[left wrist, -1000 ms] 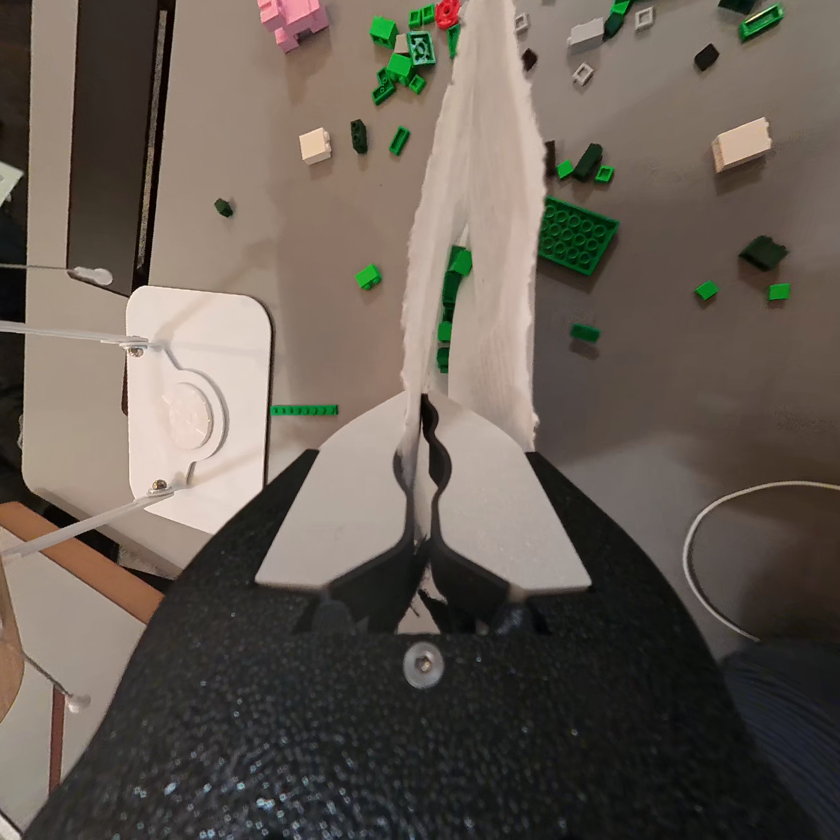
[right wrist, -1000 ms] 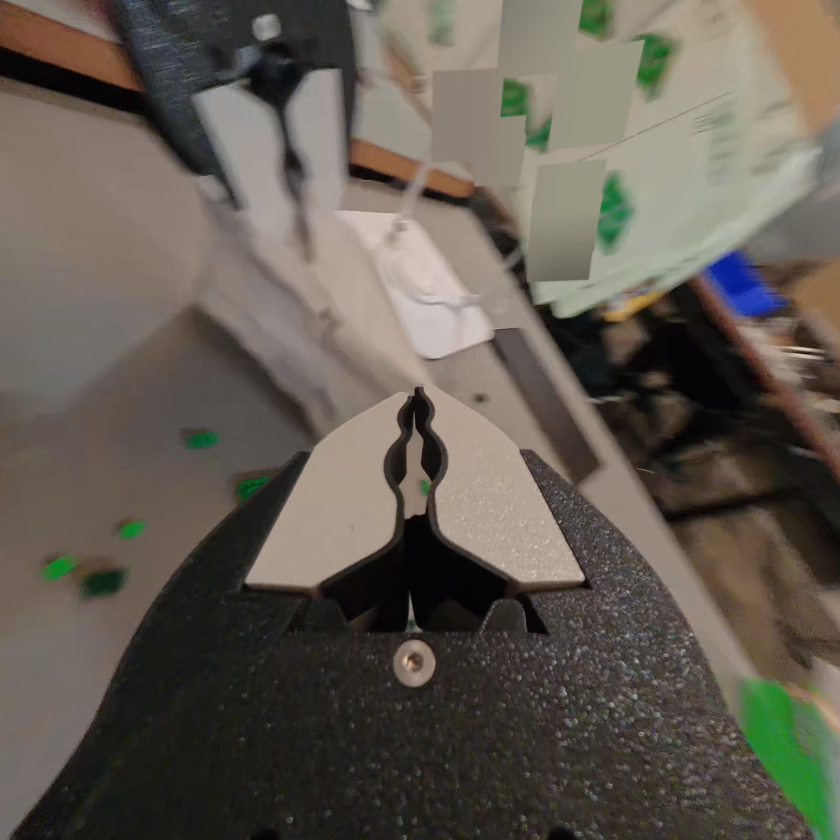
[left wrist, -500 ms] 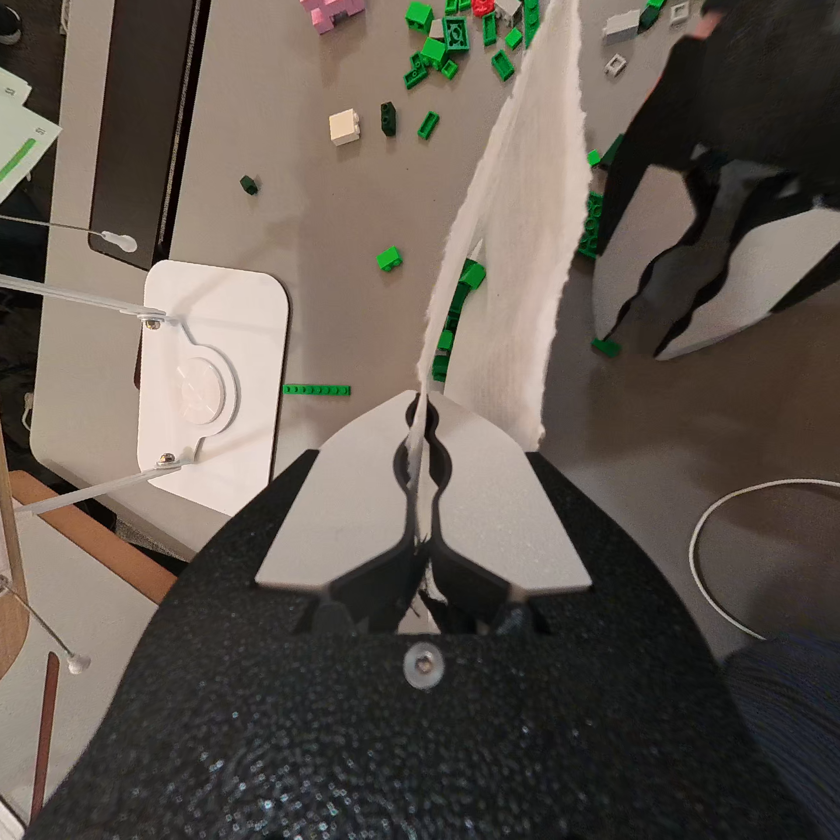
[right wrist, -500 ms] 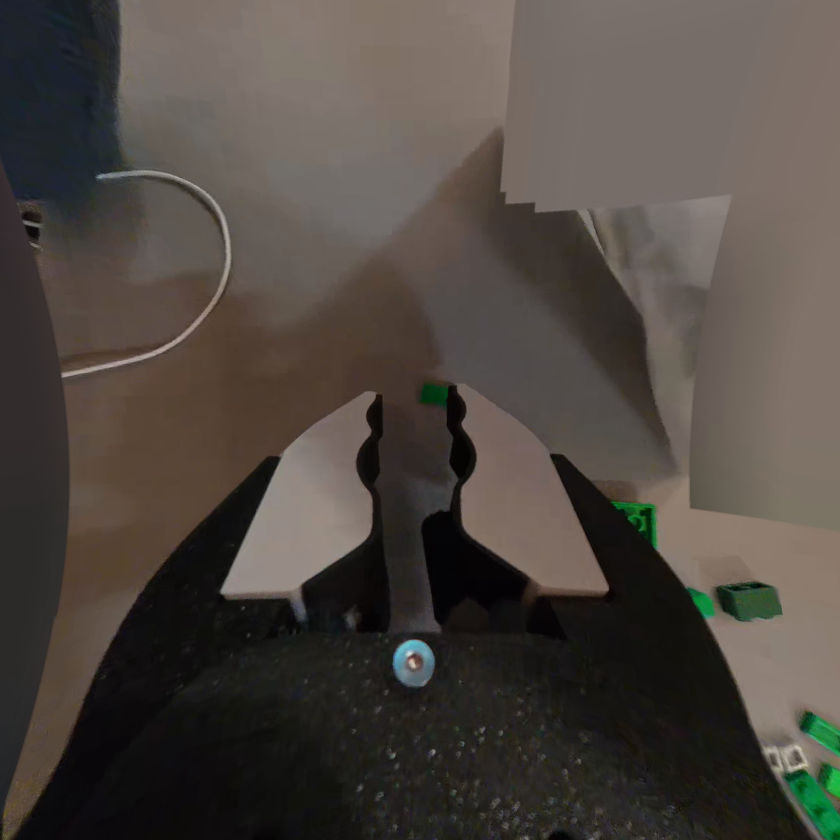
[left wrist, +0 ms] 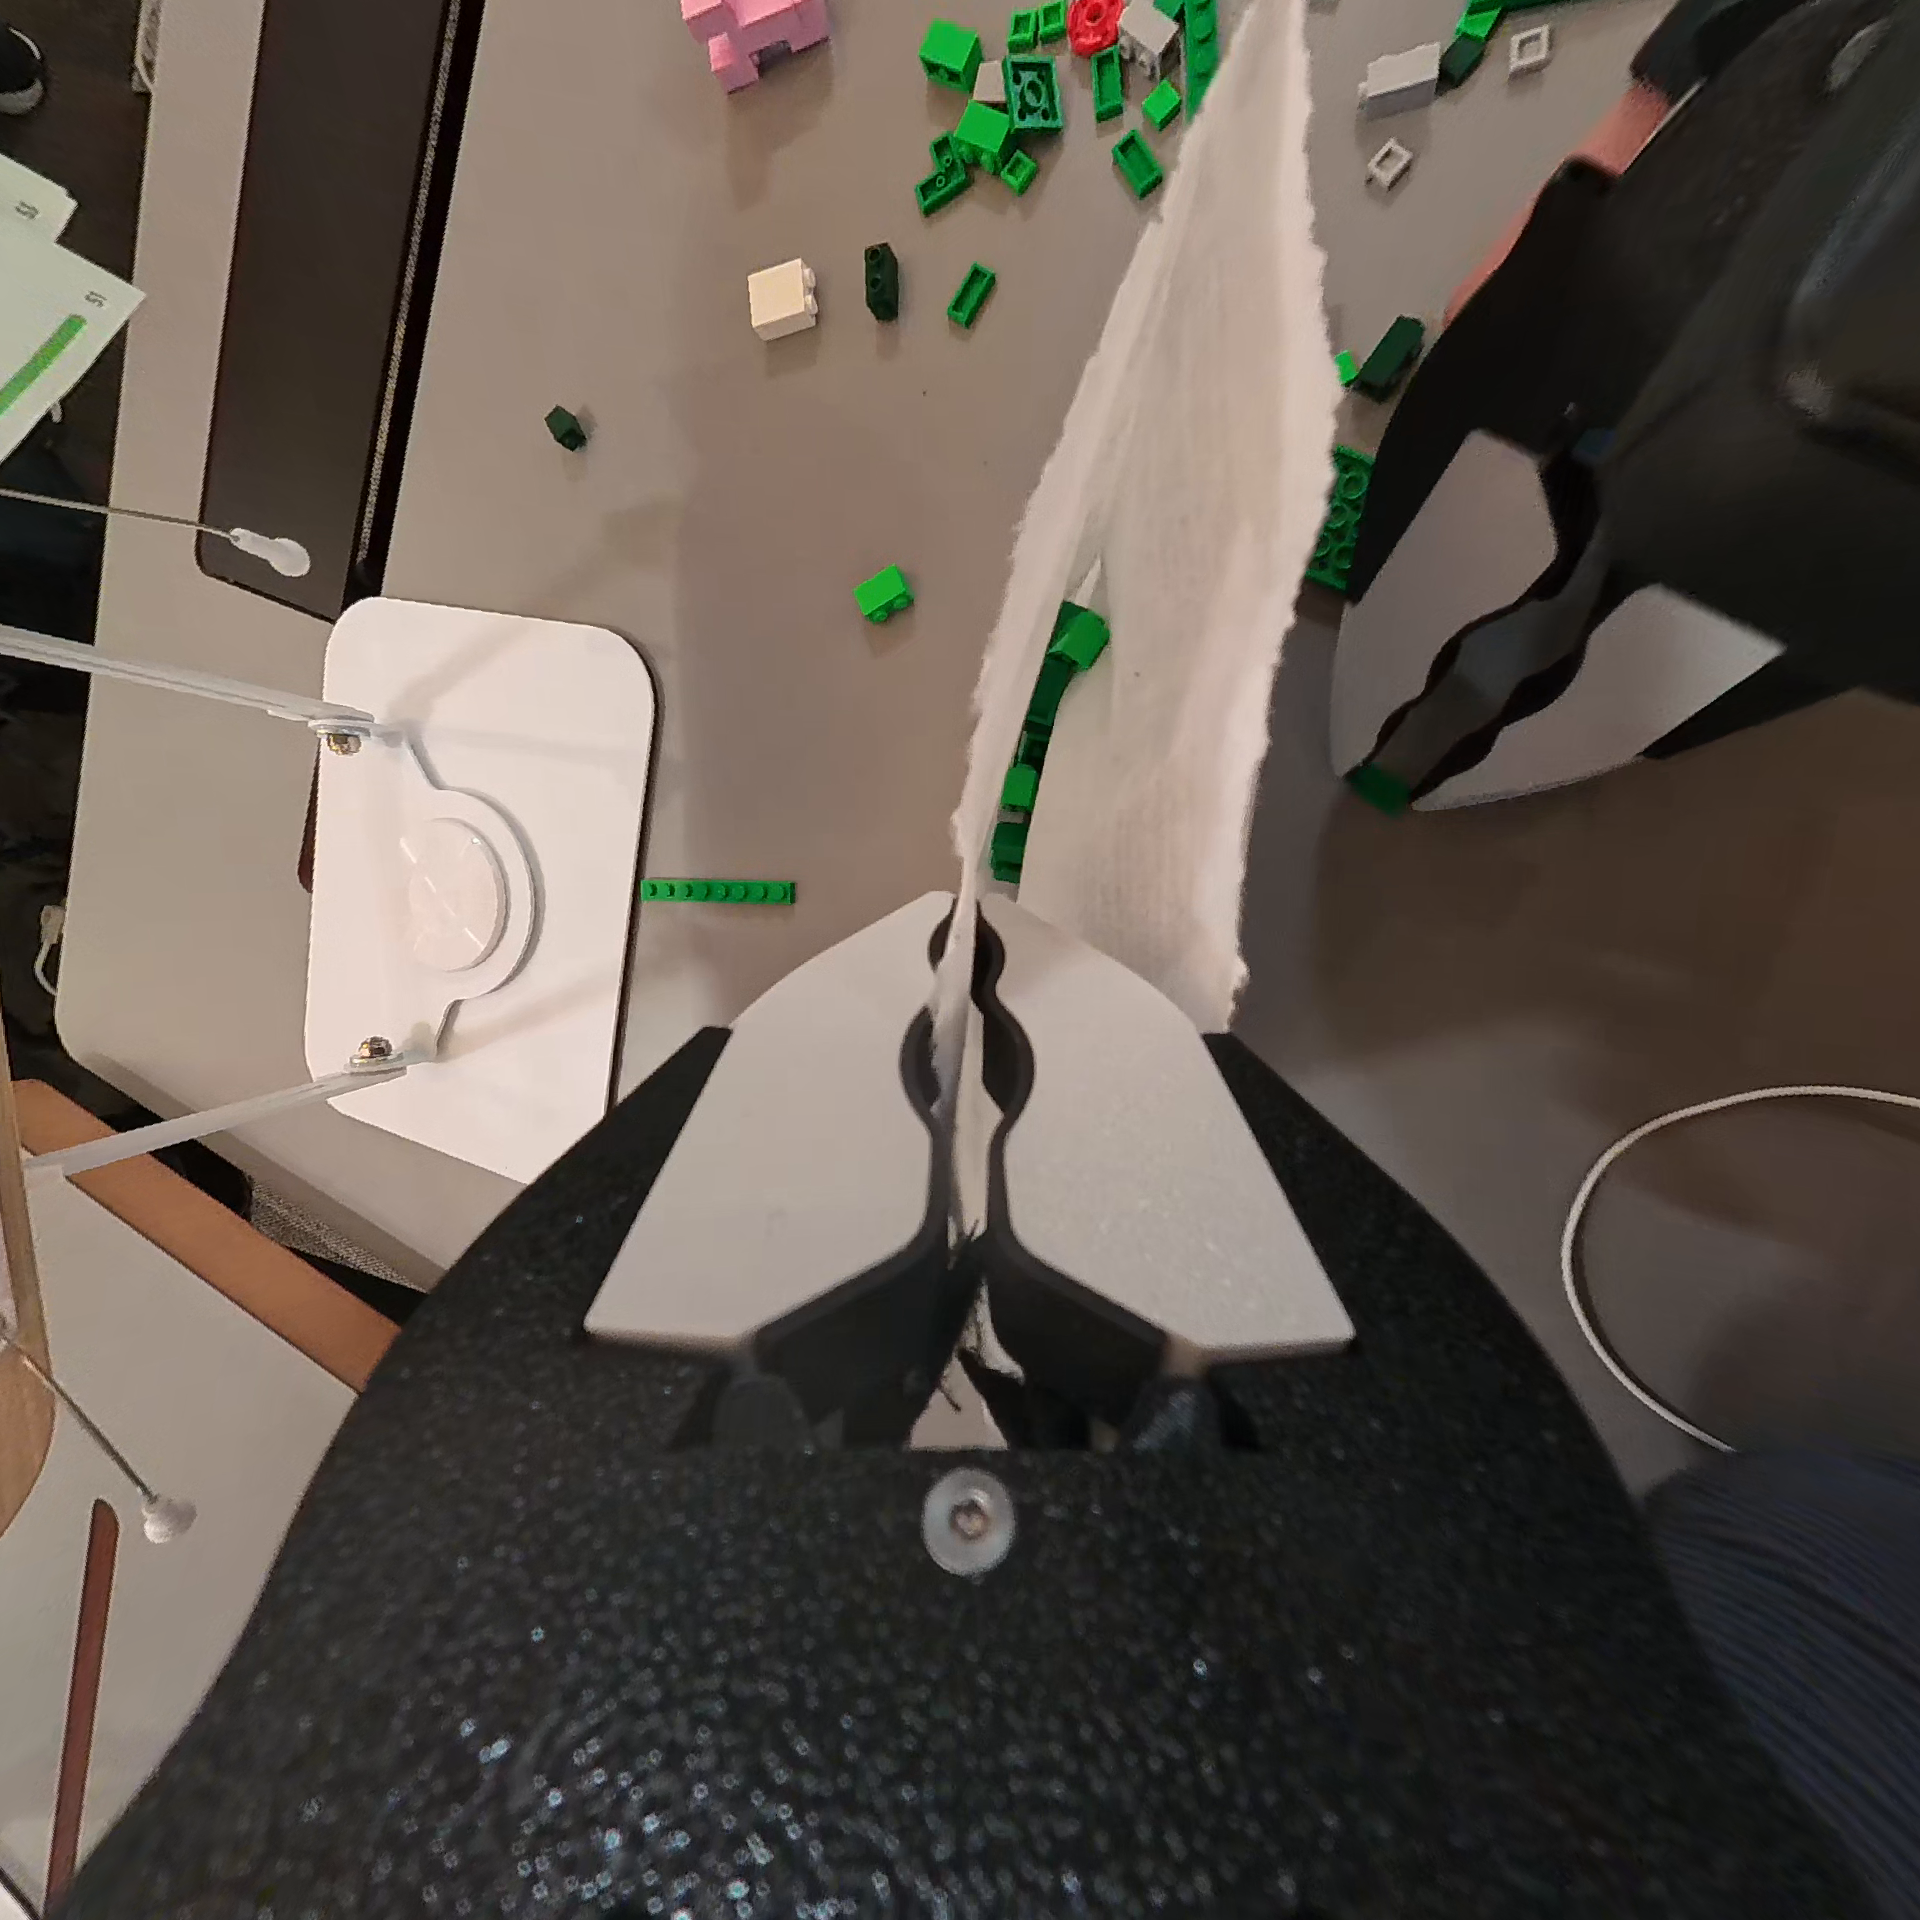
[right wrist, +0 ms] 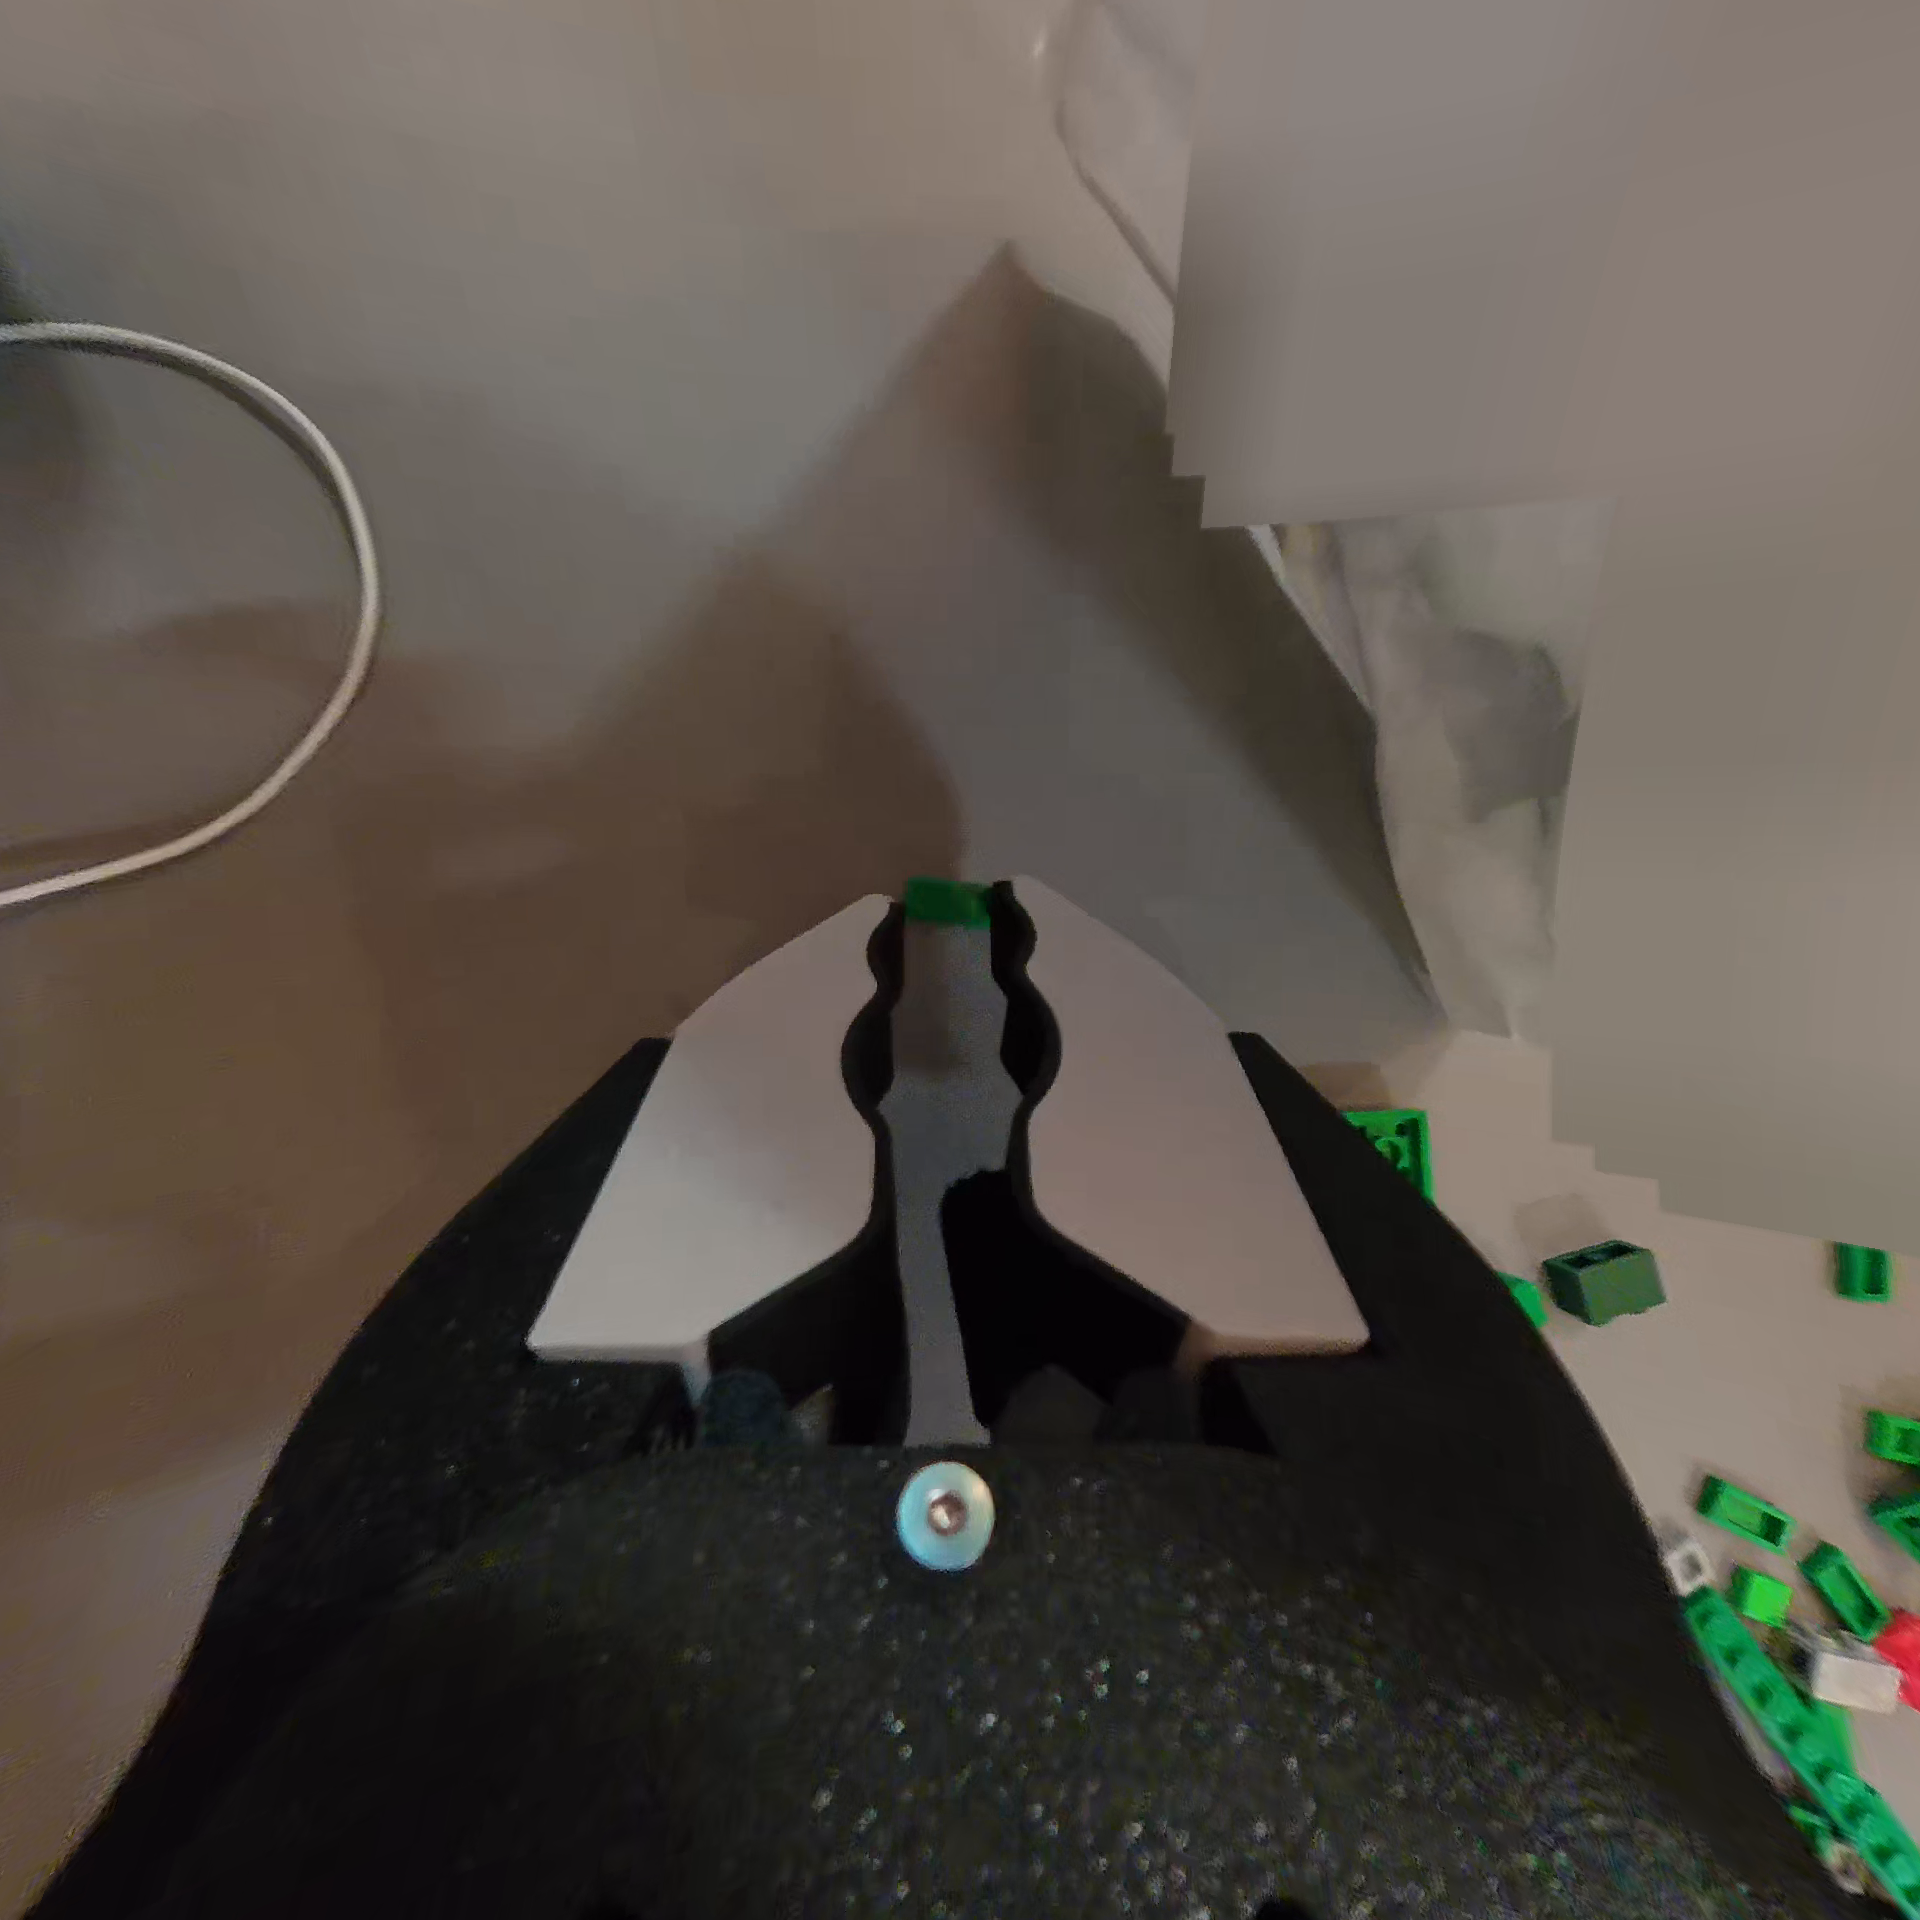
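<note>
Left wrist view gives me the clearer picture. The left gripper [left wrist: 977, 914] has its fingers pressed together on the lower edge of a white tissue [left wrist: 1174, 623]. The tissue stands up from the tips and leans away over the grey table [left wrist: 727, 520], with one loose corner hanging at the right side of the fingers.

The right gripper [left wrist: 1392, 790] is low at the right of the tissue, with its tips down at the table. In the right wrist view, the right gripper [right wrist: 948, 899] has its fingers parted by only a narrow gap. A small green brick [right wrist: 943, 902] sits across this gap at the very tips. I cannot tell if the fingers press on it or only frame it. From the left camera, the same brick [left wrist: 1380, 787] looks to lie on the table under the nearer tip.

Many loose bricks lie beyond the tissue. A green plate [left wrist: 1340, 520] is just behind the right gripper, a cream brick [left wrist: 781, 299] is farther back, and a thin green strip [left wrist: 717, 891] is just left of my left tips.

For room, the table surface near me on the right is bare except for a white cable [left wrist: 1621, 1195] that curves there. On the left stands a white base [left wrist: 478, 727] with thin rods. Near it the table ends at its edge, and a dark slot [left wrist: 312, 312] lies behind it. So that side is tight.
</note>
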`<state>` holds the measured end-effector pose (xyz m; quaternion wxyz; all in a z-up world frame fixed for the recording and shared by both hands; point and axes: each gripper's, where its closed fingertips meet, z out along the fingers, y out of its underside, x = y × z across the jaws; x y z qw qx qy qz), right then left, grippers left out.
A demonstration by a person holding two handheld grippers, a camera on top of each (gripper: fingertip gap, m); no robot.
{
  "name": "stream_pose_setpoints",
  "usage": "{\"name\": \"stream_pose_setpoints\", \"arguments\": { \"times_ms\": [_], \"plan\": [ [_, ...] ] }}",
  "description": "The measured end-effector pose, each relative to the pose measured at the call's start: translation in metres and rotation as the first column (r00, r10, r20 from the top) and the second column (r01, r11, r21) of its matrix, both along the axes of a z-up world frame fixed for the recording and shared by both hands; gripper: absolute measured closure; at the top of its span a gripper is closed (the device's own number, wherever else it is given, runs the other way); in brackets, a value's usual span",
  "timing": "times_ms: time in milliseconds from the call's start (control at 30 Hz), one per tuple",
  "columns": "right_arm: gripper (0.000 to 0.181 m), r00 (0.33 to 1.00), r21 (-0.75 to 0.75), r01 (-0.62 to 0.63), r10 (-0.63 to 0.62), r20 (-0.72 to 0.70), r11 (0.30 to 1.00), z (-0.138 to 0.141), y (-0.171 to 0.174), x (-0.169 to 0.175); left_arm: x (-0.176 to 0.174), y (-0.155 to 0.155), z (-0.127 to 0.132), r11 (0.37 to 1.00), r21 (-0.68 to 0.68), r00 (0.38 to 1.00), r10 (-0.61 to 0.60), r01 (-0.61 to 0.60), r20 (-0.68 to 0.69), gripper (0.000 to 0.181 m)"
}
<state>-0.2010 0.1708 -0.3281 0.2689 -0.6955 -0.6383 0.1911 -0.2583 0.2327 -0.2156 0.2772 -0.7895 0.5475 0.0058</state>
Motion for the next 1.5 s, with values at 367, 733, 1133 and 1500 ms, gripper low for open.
{"name": "stream_pose_setpoints", "arguments": {
  "times_ms": [367,733,1133,1500],
  "plan": [
    [0.180,0.957,0.366,0.034,0.075,-0.281,0.930,0.154,-0.004,0.000,0.003,-0.001,-0.001,1.000,-0.003,1.000,-0.014,0.014,0.000,0.181],
    [0.163,0.982,0.097,0.120,-0.103,-0.160,0.988,0.036,0.033,-0.022,-0.010,0.009,0.007,0.997,0.061,0.999,0.048,-0.048,-0.005,0.181],
    [0.152,0.988,-0.037,0.091,-0.095,-0.125,0.995,0.001,0.053,-0.034,-0.019,0.010,0.005,0.996,0.045,0.997,0.071,-0.071,-0.001,0.181],
    [0.165,0.994,-0.111,0.023,-0.034,-0.101,0.994,-0.007,0.049,-0.037,-0.027,0.010,0.003,0.994,0.029,0.995,0.103,-0.103,0.005,0.181]
  ]
}}
